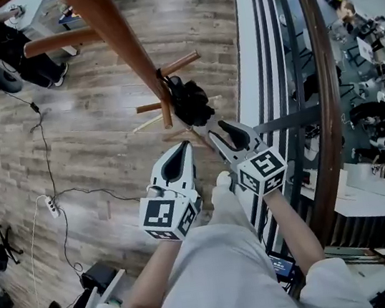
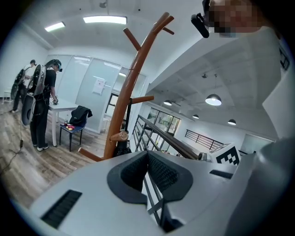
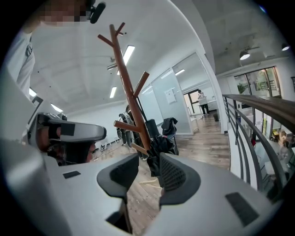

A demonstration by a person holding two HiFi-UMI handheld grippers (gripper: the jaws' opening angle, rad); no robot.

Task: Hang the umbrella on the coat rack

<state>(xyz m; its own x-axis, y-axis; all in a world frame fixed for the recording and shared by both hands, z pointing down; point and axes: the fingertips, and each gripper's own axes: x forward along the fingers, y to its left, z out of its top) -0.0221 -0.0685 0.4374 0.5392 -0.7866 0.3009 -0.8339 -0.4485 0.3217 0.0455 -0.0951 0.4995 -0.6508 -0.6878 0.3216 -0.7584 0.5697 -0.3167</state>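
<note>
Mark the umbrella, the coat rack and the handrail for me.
umbrella (image 1: 190, 103), head view, black folded canopy.
coat rack (image 1: 110, 25), head view, main trunk.
handrail (image 1: 326, 92), head view, brown top rail.

Railing (image 1: 328, 92) beside plank floor (image 1: 91, 151)

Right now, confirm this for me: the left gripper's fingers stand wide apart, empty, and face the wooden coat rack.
Not right. The left gripper has its fingers shut together, not wide apart. The left gripper view shows them meeting at the tips. The rest holds: they are empty, and they face the wooden coat rack.
</note>
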